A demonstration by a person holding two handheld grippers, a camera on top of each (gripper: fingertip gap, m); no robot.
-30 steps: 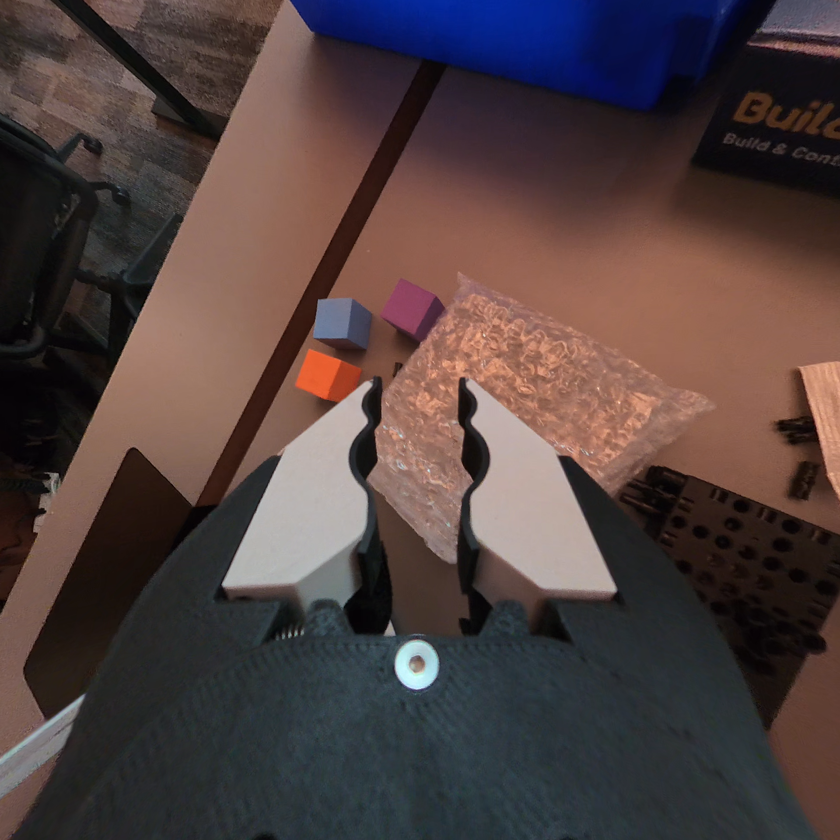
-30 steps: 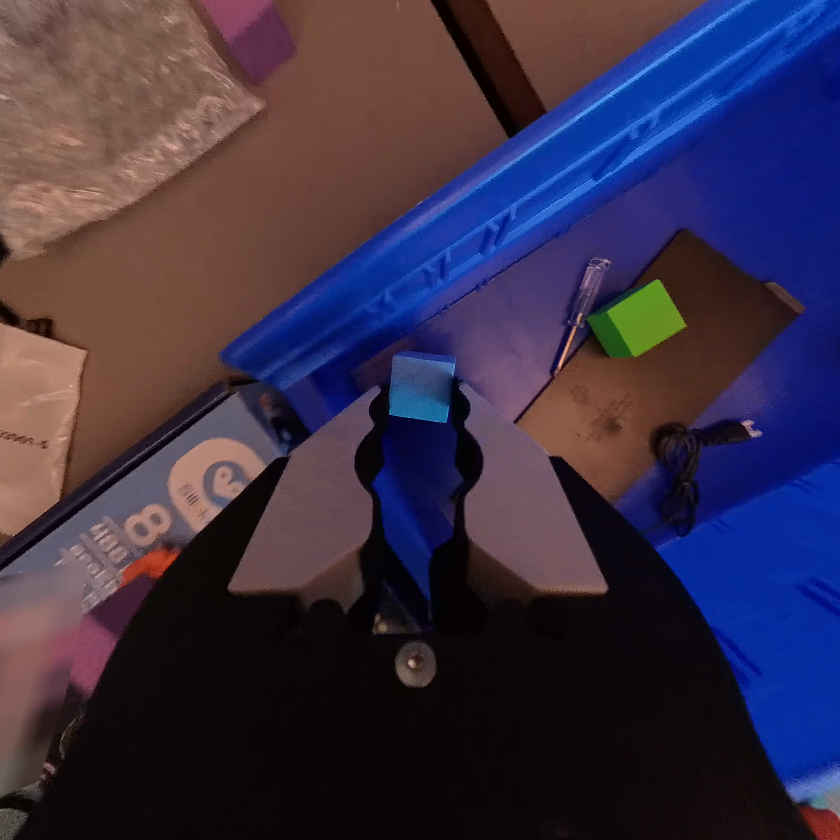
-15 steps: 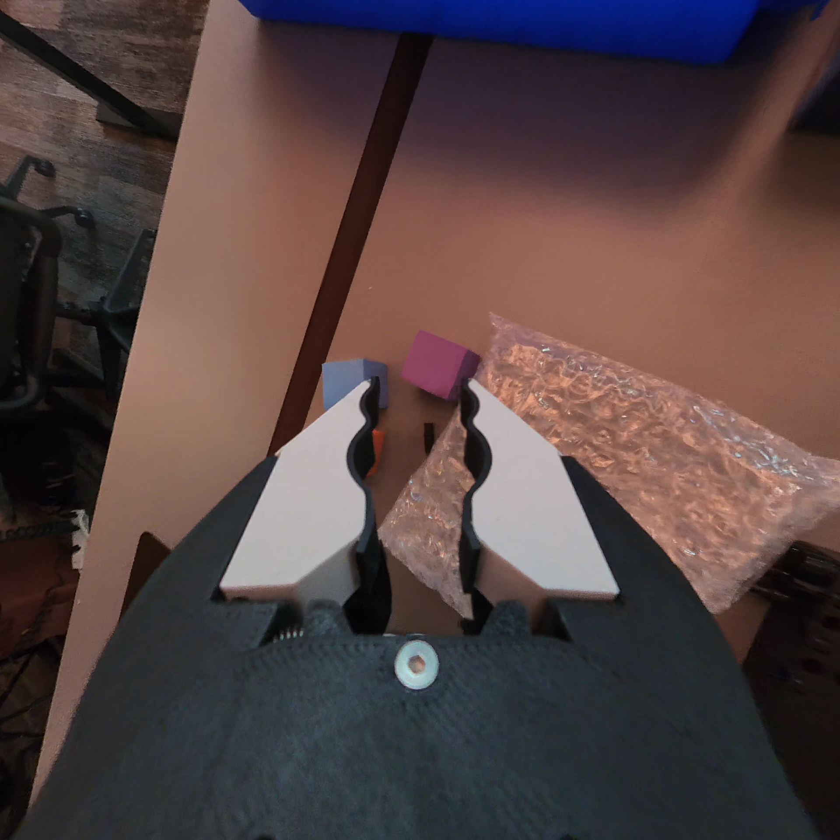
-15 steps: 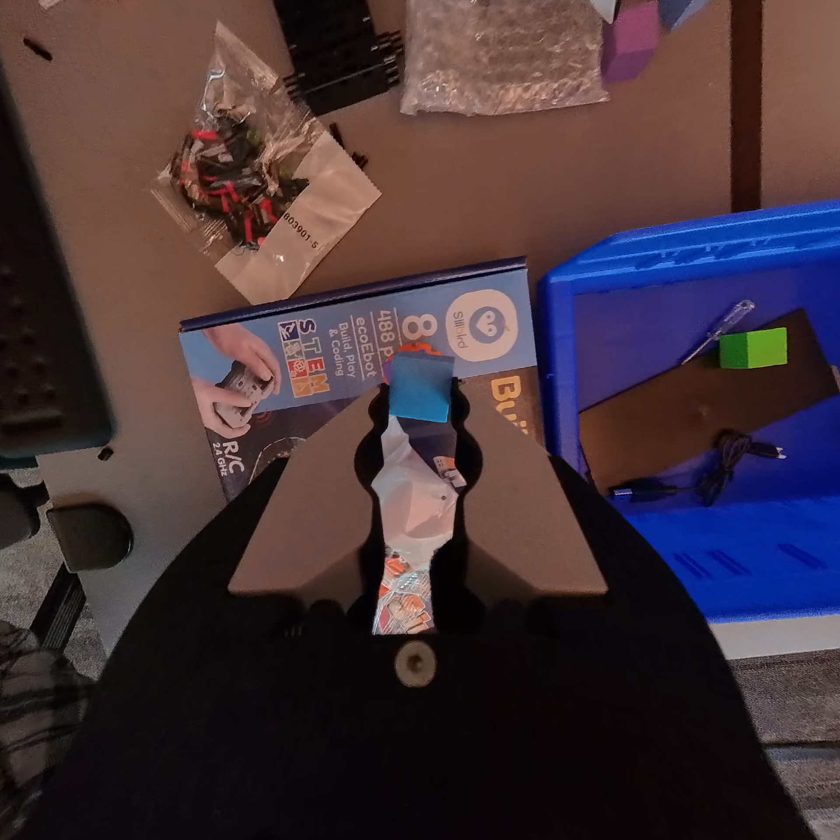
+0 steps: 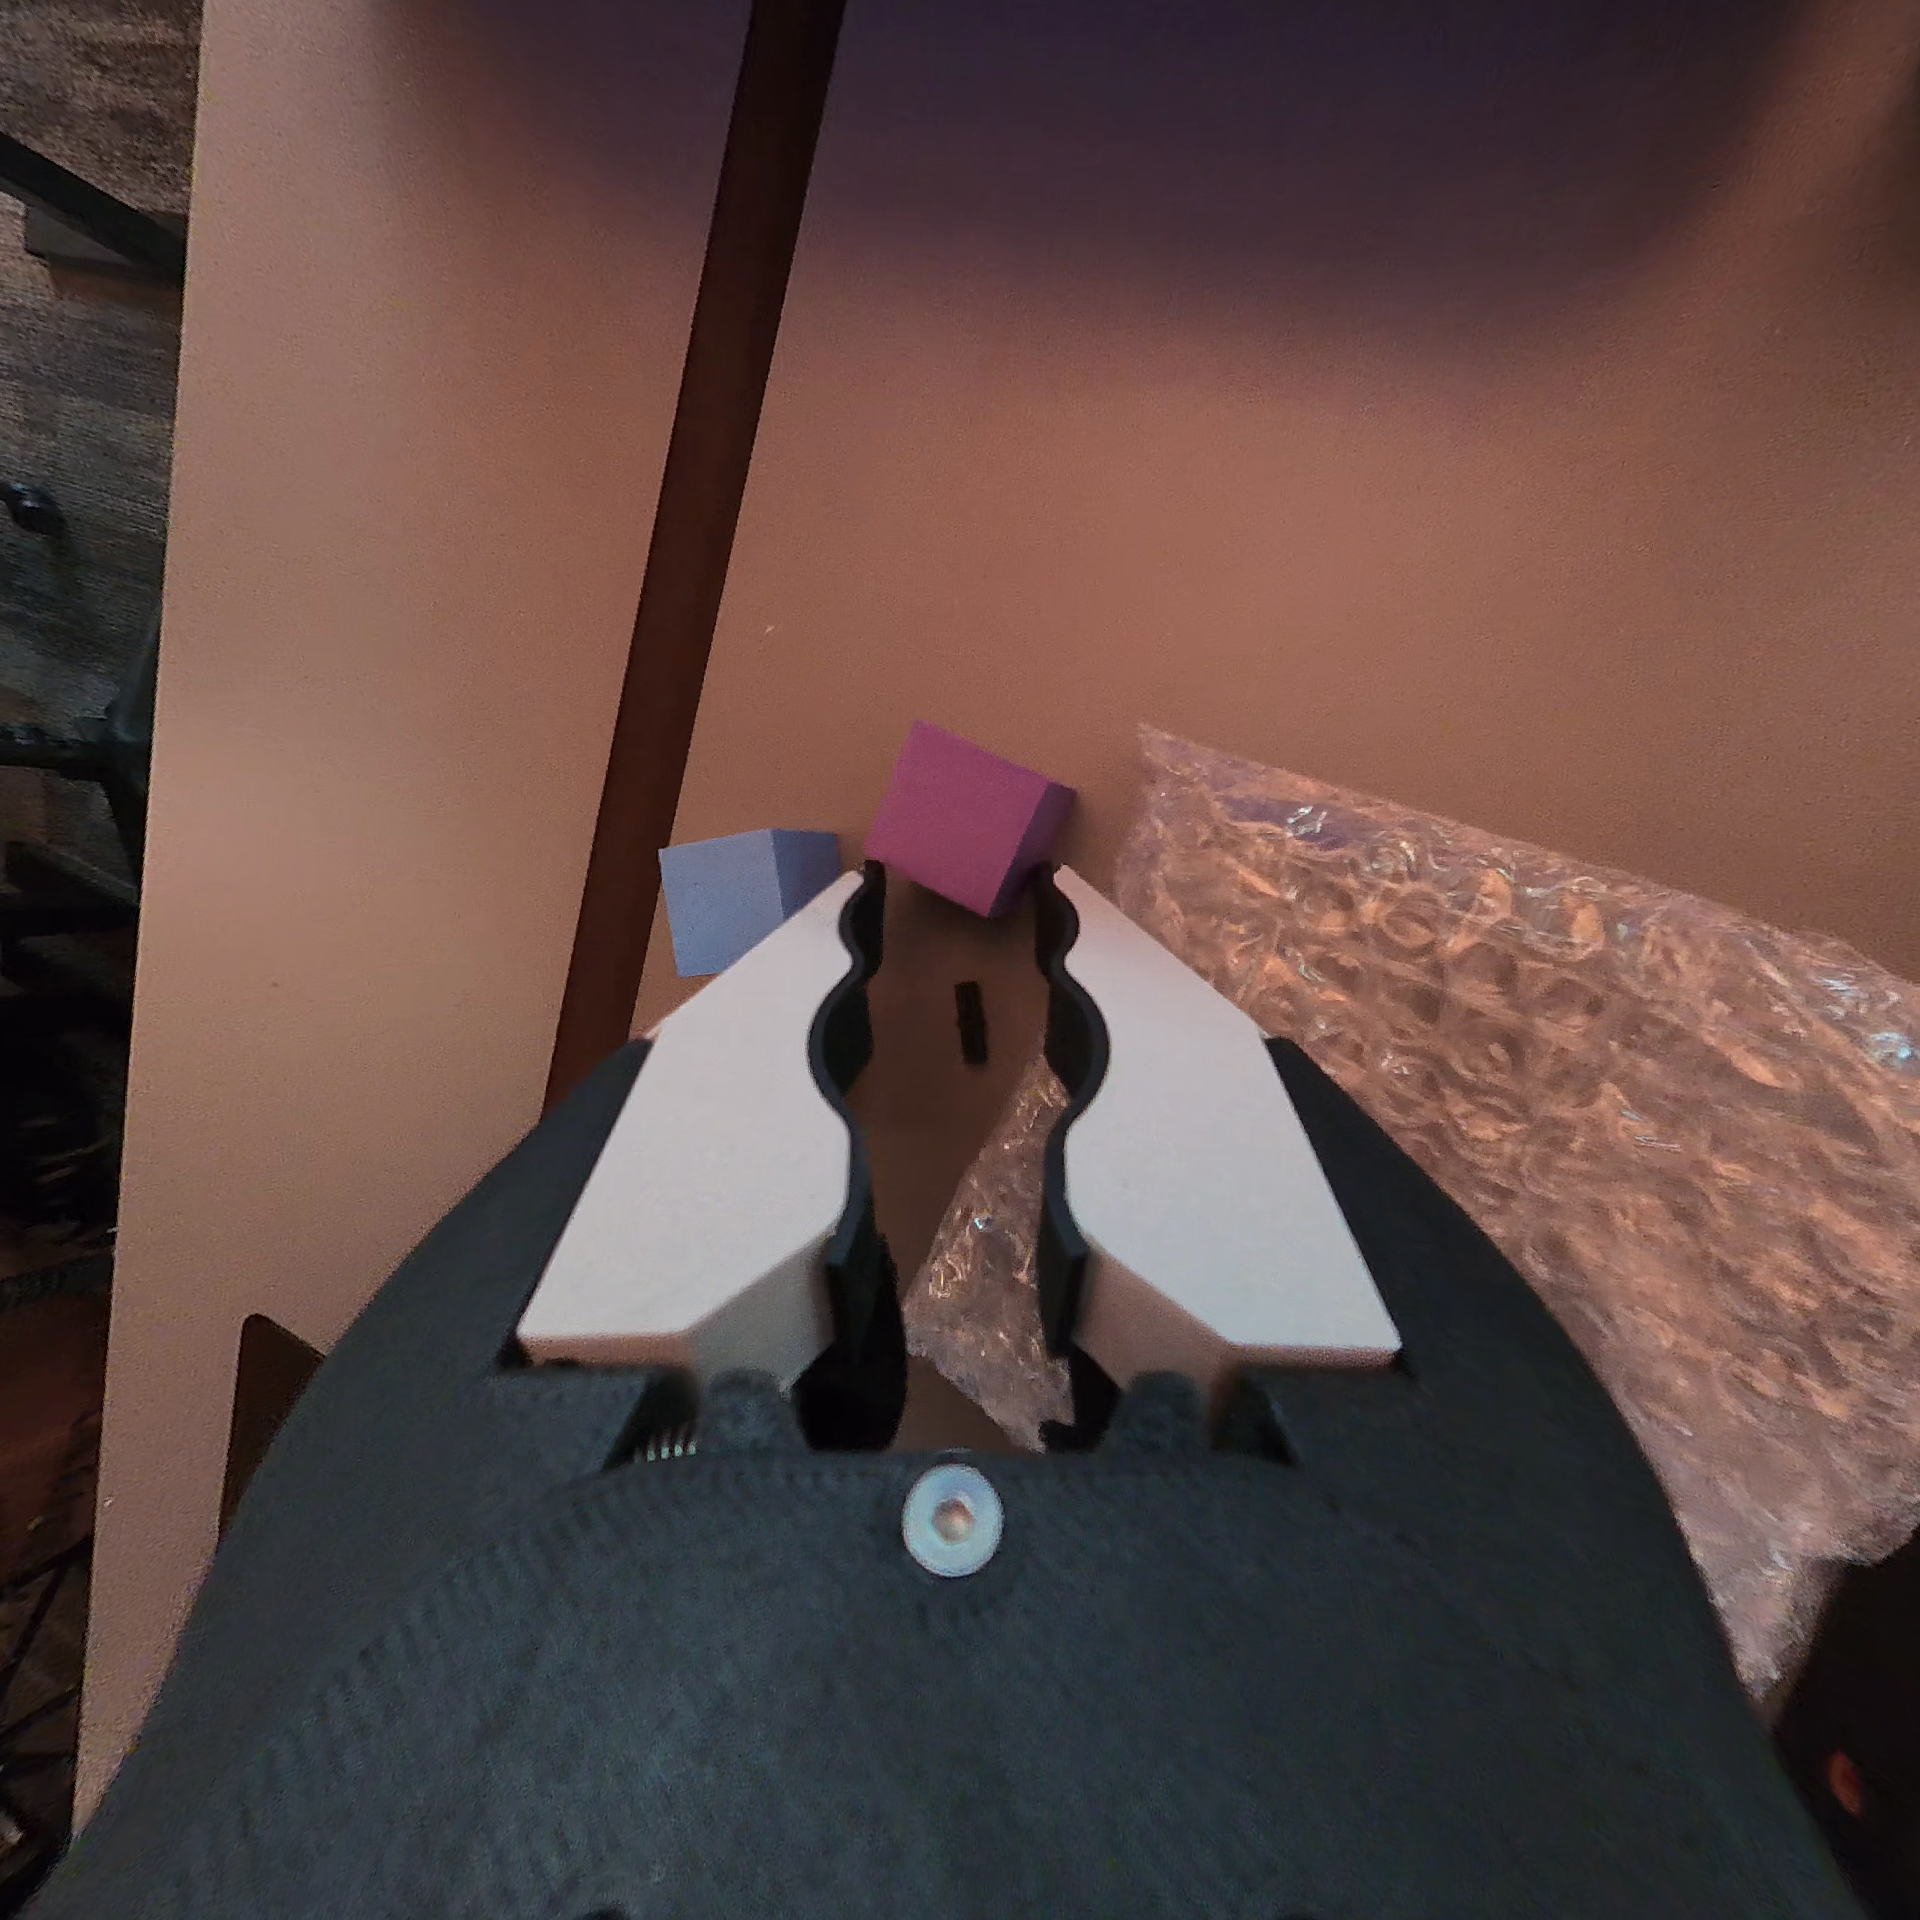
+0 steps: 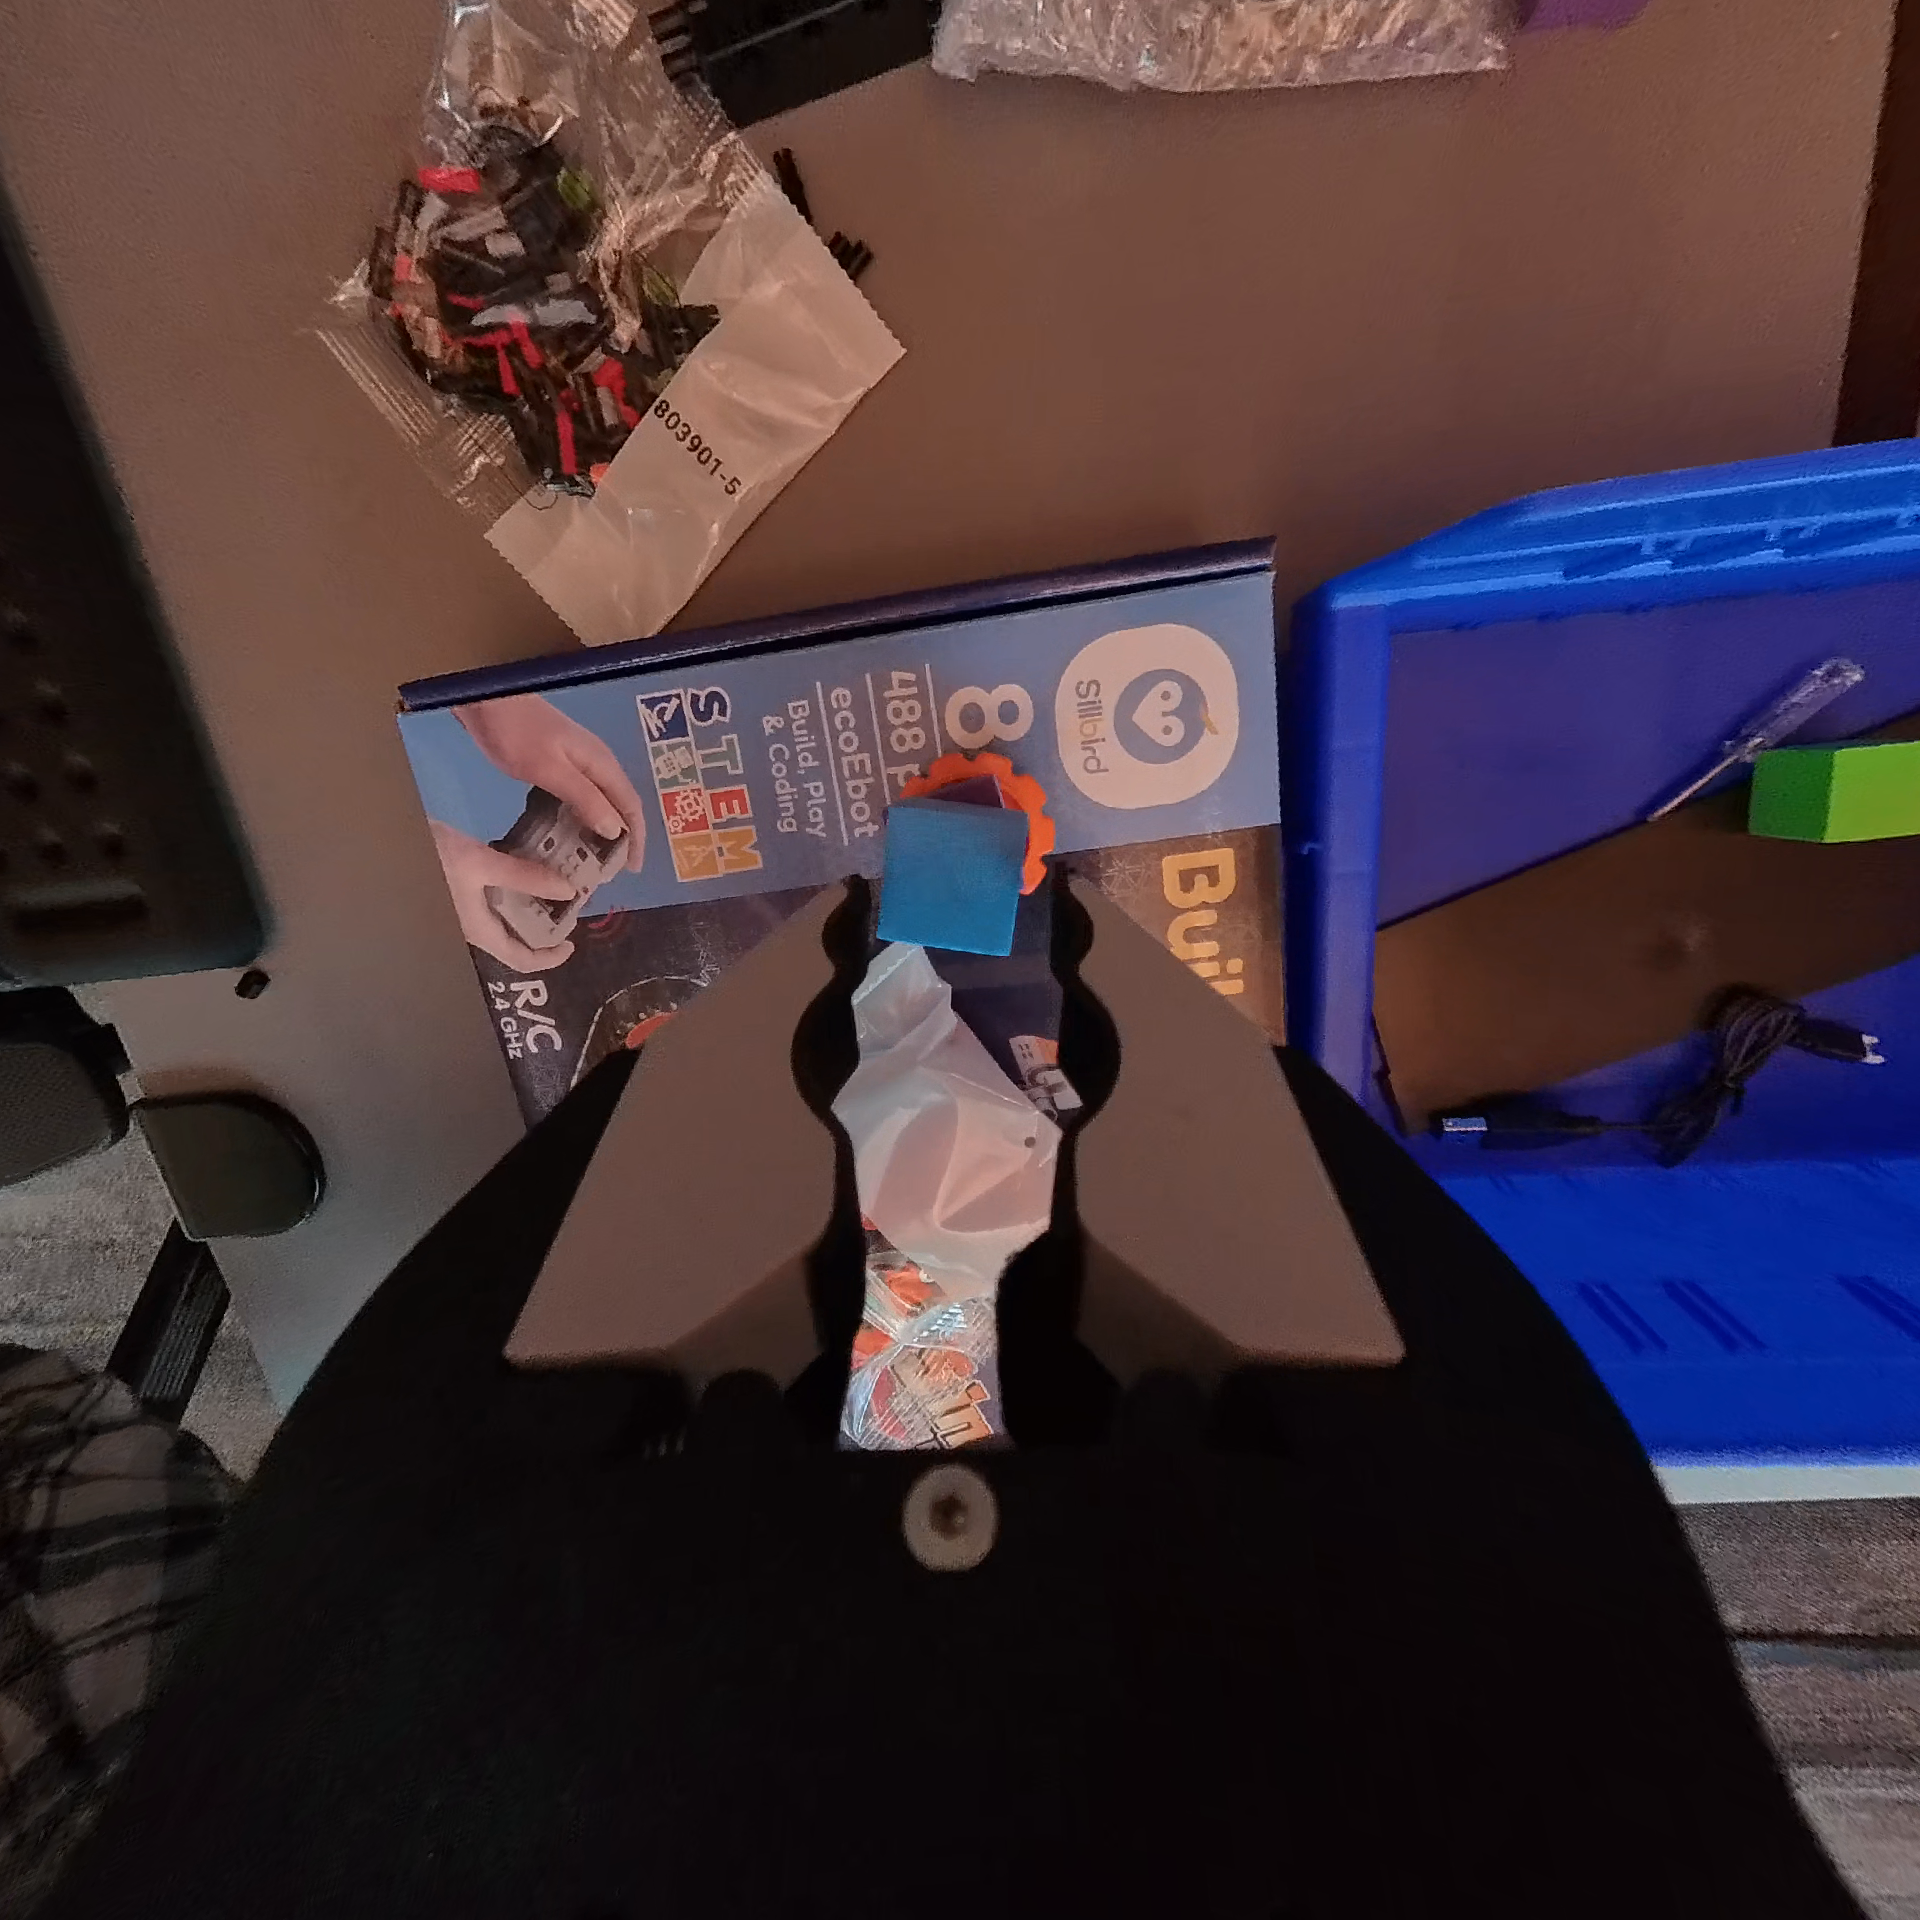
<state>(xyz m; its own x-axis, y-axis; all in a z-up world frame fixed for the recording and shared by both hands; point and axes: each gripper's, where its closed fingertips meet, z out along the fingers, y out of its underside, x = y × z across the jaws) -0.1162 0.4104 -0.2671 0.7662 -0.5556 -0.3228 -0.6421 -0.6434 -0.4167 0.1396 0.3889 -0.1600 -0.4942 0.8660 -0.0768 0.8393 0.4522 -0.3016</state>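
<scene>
Overhead, our left hand-held gripper (image 5: 954, 881) hung low over the counter (image 5: 1247, 520) with its jaws parted and nothing between them. Its fingertips sat just short of a purple cube (image 5: 961, 819), while a lavender-blue cube (image 5: 740, 894) lay just beside the left finger and a sheet of bubble wrap (image 5: 1507, 1122) spread to the right. We saw a small black part (image 5: 971, 1023) on the counter in the gap between the fingers.

Our right hand-held gripper (image 6: 951, 883) was clenched on a bright blue cube (image 6: 948, 878), pinched at the fingertips above a printed cardboard box (image 6: 727, 748). Next to that box stood a blue bin (image 6: 1558, 551) holding a green block (image 6: 1834, 792), a slim screwdriver (image 6: 1766, 727) and a coiled cable (image 6: 1683, 1091). Farther off lay a clear bag of small parts (image 6: 582, 312).
</scene>
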